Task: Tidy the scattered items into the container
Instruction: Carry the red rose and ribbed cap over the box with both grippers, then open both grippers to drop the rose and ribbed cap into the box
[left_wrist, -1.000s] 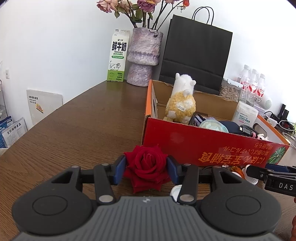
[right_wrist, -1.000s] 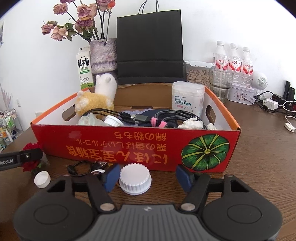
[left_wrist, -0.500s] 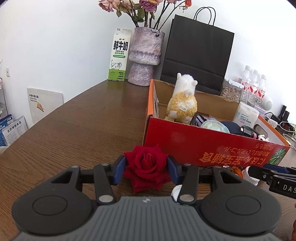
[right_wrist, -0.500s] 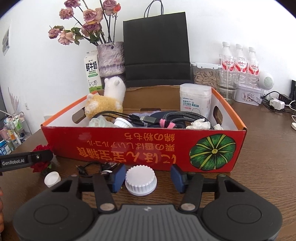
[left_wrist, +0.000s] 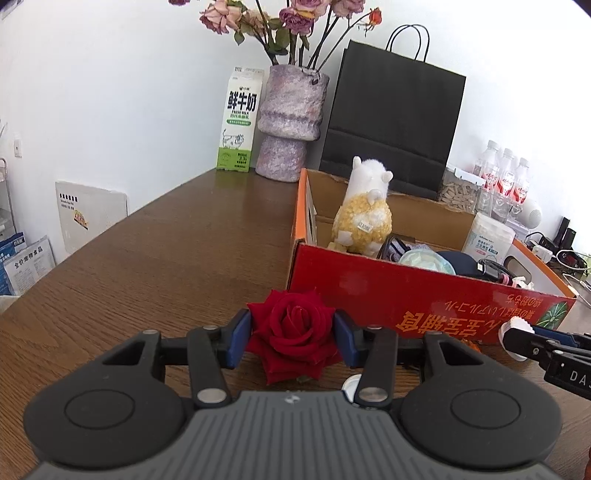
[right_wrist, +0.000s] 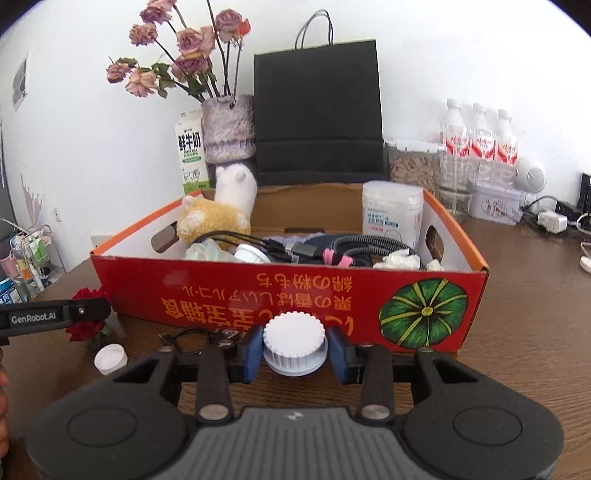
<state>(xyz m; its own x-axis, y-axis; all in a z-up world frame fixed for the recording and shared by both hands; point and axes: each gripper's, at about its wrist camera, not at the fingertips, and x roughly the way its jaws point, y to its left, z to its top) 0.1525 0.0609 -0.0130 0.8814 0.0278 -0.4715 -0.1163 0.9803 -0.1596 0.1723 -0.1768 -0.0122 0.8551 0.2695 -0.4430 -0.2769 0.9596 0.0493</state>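
The left gripper is clamped on the red rose; the right gripper is closing around the white cap, which might squirt out short of the red box.

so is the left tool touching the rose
Touching. In the left wrist view both blue pads of the left tool press against the sides of the rose, with no gap on either side.
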